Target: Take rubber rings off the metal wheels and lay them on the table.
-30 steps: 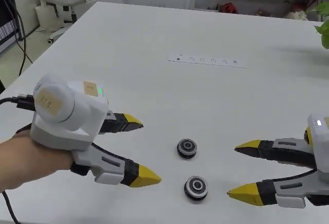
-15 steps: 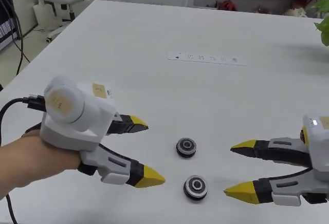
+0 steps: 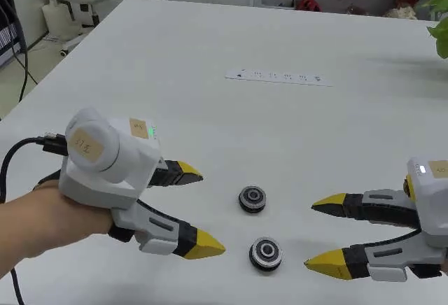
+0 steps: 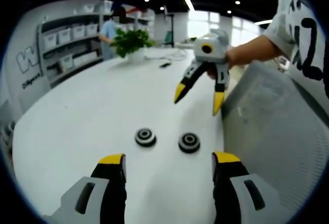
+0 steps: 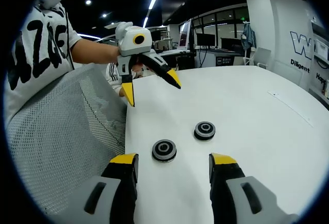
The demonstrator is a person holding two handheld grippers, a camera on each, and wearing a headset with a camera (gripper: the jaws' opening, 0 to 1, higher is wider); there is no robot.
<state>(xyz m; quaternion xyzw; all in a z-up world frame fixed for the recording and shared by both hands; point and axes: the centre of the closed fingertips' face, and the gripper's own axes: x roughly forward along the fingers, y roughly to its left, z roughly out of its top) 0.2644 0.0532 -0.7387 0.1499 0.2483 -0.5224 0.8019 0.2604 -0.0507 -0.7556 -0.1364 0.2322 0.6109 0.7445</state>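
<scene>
Both grippers have crept a little closer to the two wheels near the worktop's (image 3: 210, 109) near edge. The left gripper (image 3: 213, 211) and right gripper (image 3: 309, 236) now flank the pair, each with jaws spread wide and holding nothing. The far wheel (image 3: 252, 199) and near wheel (image 3: 266, 254) lie flat just beside each other with their black rings (image 3: 254, 256) on, so I'd call this the approach, with no ring off yet.
</scene>
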